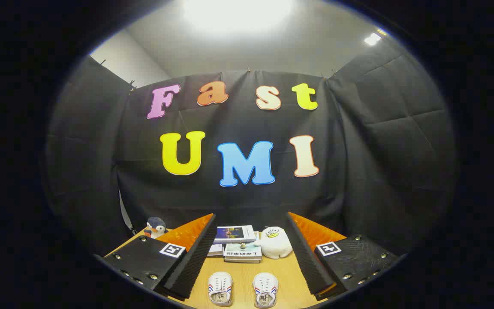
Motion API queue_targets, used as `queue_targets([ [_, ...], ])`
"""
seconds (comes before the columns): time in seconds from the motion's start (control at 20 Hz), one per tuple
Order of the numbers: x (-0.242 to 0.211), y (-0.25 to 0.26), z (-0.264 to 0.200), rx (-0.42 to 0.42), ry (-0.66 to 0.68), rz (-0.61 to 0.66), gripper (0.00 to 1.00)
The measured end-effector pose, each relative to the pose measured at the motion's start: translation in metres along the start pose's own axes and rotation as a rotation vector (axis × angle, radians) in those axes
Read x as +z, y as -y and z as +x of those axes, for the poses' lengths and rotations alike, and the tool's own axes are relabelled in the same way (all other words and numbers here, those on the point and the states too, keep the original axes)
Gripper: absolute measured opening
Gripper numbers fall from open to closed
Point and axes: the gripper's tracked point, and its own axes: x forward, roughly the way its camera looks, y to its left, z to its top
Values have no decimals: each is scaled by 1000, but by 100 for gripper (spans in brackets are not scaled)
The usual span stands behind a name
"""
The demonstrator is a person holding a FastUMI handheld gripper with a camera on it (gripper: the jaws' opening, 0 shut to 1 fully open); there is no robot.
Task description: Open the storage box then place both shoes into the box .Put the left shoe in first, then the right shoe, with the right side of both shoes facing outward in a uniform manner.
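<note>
Gripper: fingers spread wide, empty, above table. Shoes: side by side between fingers, toes pointing away. Risk: box lies somewhere unseen; left-right mix-up likely, pair identical

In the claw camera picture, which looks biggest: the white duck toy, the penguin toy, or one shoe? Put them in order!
1. Duck toy.
2. Left shoe, though it lies nearer the camera, between the open claw's fingers, so it may only look big.
3. Penguin, partly hidden behind a finger.
</note>
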Motion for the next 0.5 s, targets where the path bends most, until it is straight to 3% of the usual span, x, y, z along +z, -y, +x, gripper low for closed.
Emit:
queue_targets([
  [0.5, 4, 1, -4, -26, 9, 13, 96],
])
